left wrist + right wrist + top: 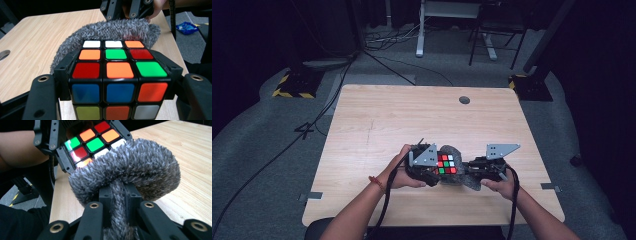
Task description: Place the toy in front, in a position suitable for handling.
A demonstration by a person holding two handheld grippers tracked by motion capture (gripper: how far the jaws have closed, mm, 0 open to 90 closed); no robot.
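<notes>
Puzzle cube (117, 75), scrambled, sits clamped between the two black jaws of the left hand-held gripper (428, 169), one jaw pressed against each opposite side face. It is held over the near middle of the wooden counter (412, 120). In the left gripper view its upper face shows white, white, orange in the far row, orange, green, red in the middle row, and red, orange, green in the near row; the face turned to the camera carries blue, blue, orange, with yellow-green, orange and grey-white below.

Grey fuzzy cloth (130, 167) is pinched by the right hand-held gripper (120, 200), whose jaws stand close together on a narrow fold of it. The bulk of the cloth bulges out beyond the jaw tips and lies against the far side of the cube, wrapping part-way round that edge. In the high view the cloth shows on both sides of the cube, between the two grippers.

Left hand (398, 172) and right hand (502, 186) each grip a tool body, forearms entering from the near edge. A round hole (464, 100) marks the counter's far side
</notes>
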